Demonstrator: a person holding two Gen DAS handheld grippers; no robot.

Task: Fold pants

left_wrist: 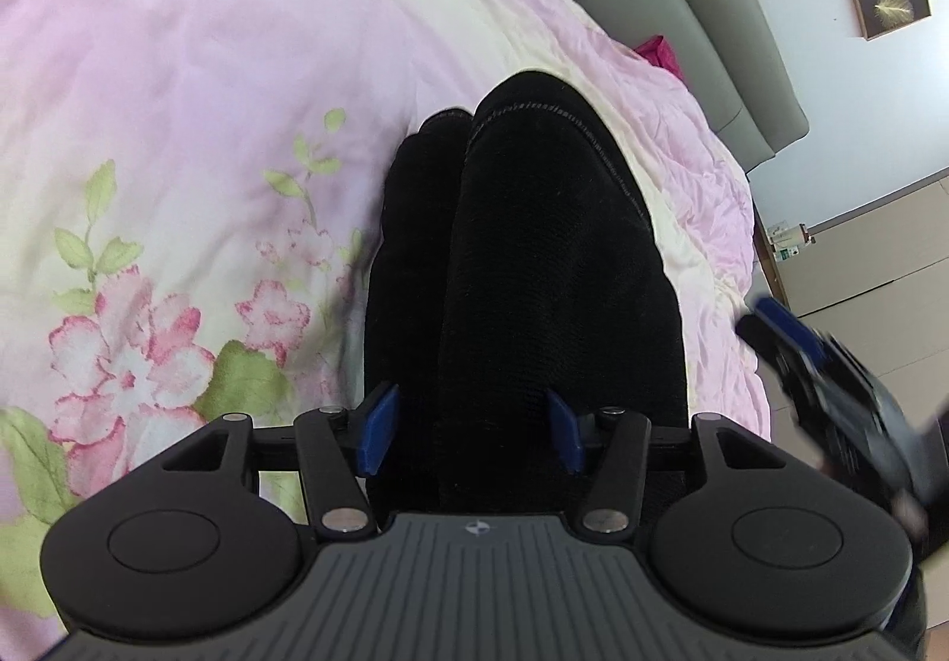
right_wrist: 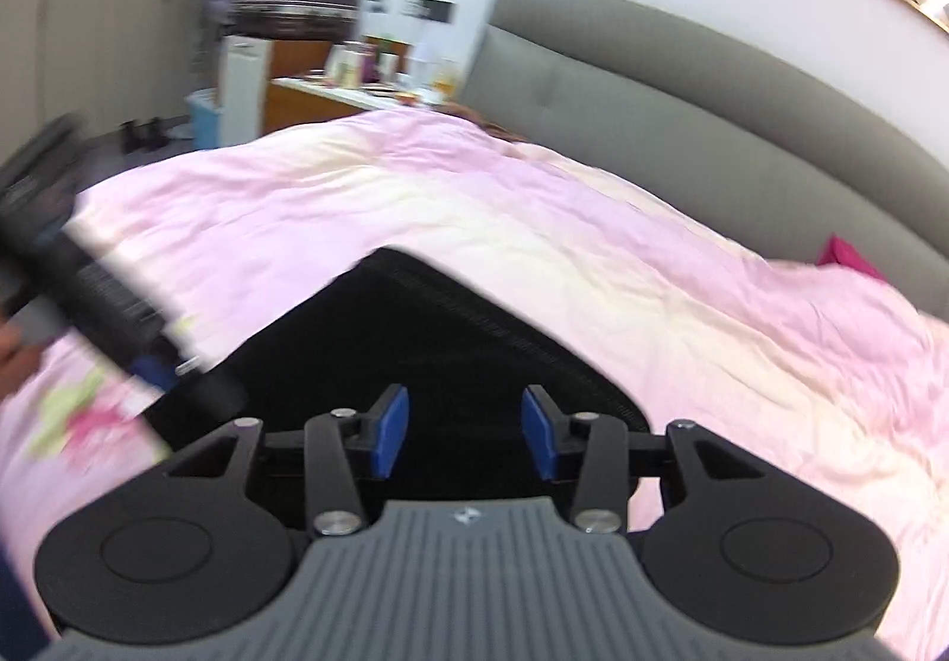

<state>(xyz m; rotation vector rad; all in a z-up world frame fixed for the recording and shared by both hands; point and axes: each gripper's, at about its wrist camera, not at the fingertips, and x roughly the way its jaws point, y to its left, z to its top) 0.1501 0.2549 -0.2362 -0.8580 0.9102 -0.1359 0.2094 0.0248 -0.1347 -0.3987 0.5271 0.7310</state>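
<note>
Left wrist view: the black pants (left_wrist: 522, 257) lie on the bed (left_wrist: 178, 97), stretching away from the camera toward the grey headboard (left_wrist: 700, 8). One half lies over the other, with a pale stitched seam along the right edge and a rounded far end. I judge the legs are already laid together, so the next fold would be across the length.

The left tool (left_wrist: 471, 432) has its blue fingers (left_wrist: 379, 429) apart, one on each side of the near part of the pants. Whether they touch the cloth, I cannot tell. The spread position seems ready to take the thick doubled fabric.

In the right wrist view, the right tool (right_wrist: 465, 432) also has its fingers apart, above a corner of the pants (right_wrist: 427, 340) that points to the far side. It grips nothing visible. This picture is blurred.

The pants look thick and soft, like fine corduroy or fleece, and matte. The bed cover is thin, smooth and wrinkled, pink and cream with printed flowers (left_wrist: 136, 352). It may slide under the pants when they are pulled.
</note>
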